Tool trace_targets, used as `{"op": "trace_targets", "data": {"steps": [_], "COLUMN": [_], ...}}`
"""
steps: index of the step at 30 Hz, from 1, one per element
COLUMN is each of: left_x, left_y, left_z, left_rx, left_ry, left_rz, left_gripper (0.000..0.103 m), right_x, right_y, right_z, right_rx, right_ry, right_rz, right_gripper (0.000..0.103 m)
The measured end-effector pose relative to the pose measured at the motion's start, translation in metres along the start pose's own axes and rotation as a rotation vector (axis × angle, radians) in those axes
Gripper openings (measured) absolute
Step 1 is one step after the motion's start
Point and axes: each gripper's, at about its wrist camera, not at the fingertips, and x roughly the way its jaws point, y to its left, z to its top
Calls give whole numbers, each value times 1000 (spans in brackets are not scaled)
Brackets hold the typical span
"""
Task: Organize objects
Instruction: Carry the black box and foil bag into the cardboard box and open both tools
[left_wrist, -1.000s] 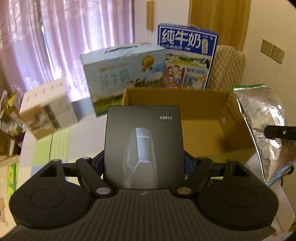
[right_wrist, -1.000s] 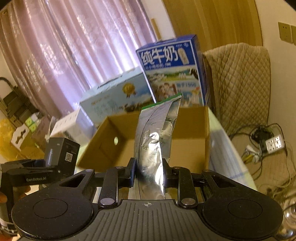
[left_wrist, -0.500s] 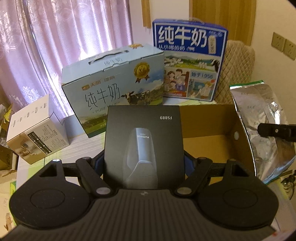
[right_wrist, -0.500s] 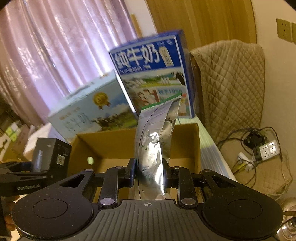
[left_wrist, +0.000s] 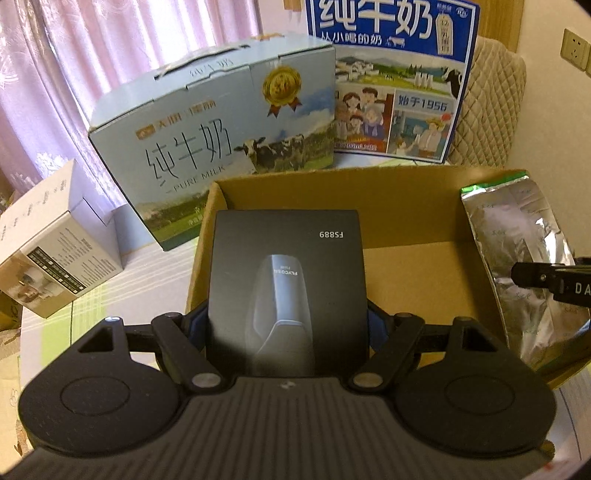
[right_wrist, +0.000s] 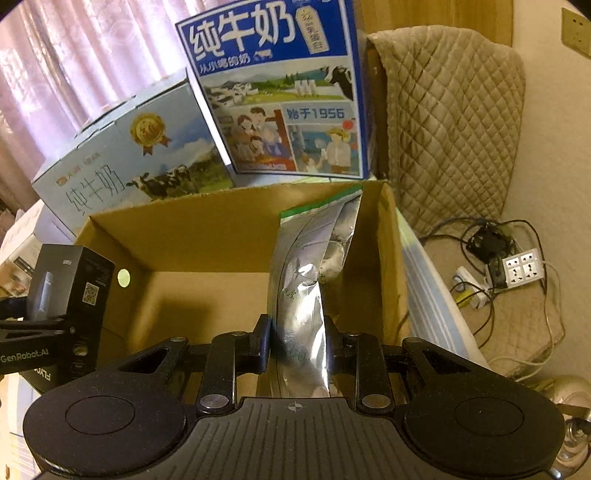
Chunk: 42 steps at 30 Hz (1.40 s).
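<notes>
My left gripper is shut on a black box marked FS889 and holds it upright over the left side of an open cardboard box. My right gripper is shut on a silver foil bag with a green top edge and holds it upright over the right side of the same cardboard box. The foil bag shows at the right of the left wrist view, and the black box at the left of the right wrist view. The cardboard box's floor looks bare.
A pale blue milk carton case and a dark blue milk case stand behind the cardboard box. A white box sits at the left. A quilted chair and a power strip with cables are at the right.
Both grippers have moved forward and tilted down over the cardboard box, so its inside now shows. Each still holds its object.
</notes>
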Motion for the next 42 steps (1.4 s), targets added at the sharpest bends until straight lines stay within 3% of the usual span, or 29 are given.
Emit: {"op": "trace_targets", "data": {"steps": [3,5,6,21,23,27,42], "left_x": [8,12,13,27,28,24,-33], "left_y": [2,3,3,3,3,3,8], "left_z": [-1,-1,-1,-1,-2,-4,-21], "left_rx": [7,7,8,18,18,25,-16], "left_ry": [8,16,16,38,45,33,-40], "left_rz": [0,0,-3,6,2,-2,-40], "left_gripper": [77,77,77,78,87,92,93], "right_x": [7,7,5,2,0,-9,-62], "right_y": [3,4,3,4,4,6,11], "right_z": [1,2,2,0,-1,-4,-30], "right_rx": [-35,-60,-66,-123,-127,-150,-206], "right_ry": [6,-6,-11,-14,-16,-41,-128], "right_rz": [-36,-67,-59,-29,-17,7,11], "right_gripper": [29,52,54,58,63,71,75]}}
